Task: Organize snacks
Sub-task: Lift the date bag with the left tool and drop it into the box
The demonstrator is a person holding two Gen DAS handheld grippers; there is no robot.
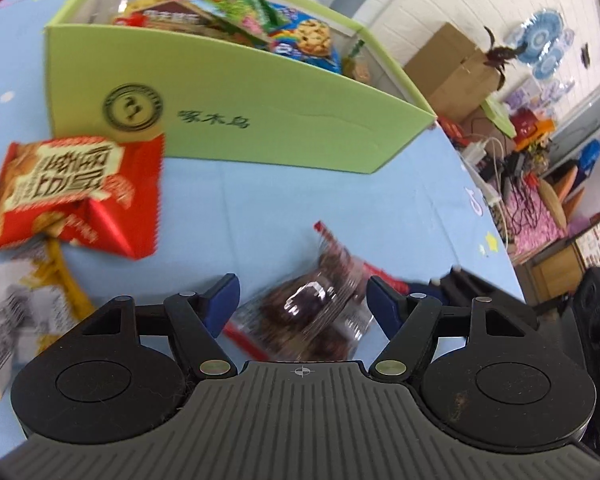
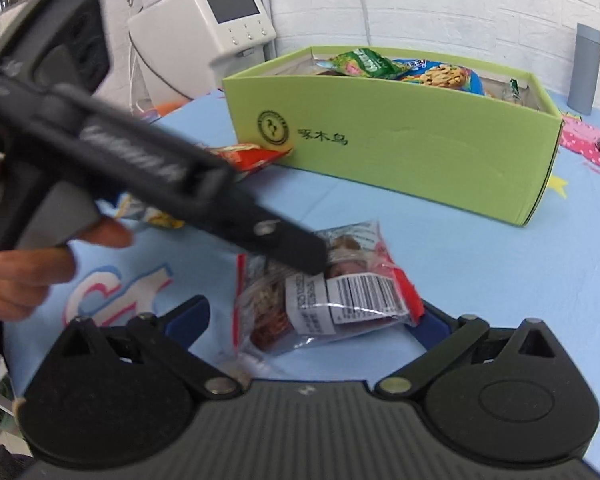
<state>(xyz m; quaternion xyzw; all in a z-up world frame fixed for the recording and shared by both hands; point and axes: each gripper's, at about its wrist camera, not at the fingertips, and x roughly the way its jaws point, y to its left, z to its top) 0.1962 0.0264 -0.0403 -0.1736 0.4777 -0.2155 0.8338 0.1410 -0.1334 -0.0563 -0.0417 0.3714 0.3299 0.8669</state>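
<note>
On the blue worktop (image 1: pixel 260 200), a clear snack packet (image 1: pixel 320 312) with dark pieces inside lies flat, well in front of the green box (image 1: pixel 236 120). The left hand-held gripper (image 1: pixel 302 300) sits low over this packet with its blue-padded fingers (image 1: pixel 224 300) spread wide on either side of it, not pressing on it. From the right wrist view the same packet (image 2: pixel 332 300) shows a barcode label and a red edge, and the right hand-held gripper (image 2: pixel 312 320) also has its fingers apart, one at each end of the packet; the far finger is partly hidden behind the wrapper. The left gripper's black body (image 2: pixel 140 160) crosses that view from the upper left, its tip over the packet's top, with the person's hand (image 2: pixel 28 264) on the handle.

The green box (image 2: pixel 400 148) stands open and holds several packets, among them a green one (image 2: pixel 364 62) and a blue cookie one (image 2: pixel 440 74). A red snack packet (image 1: pixel 72 188) lies just beside the box's front wall near its round logo. A white and yellow packet (image 1: pixel 24 312) lies near the red one, partly under it.
</note>
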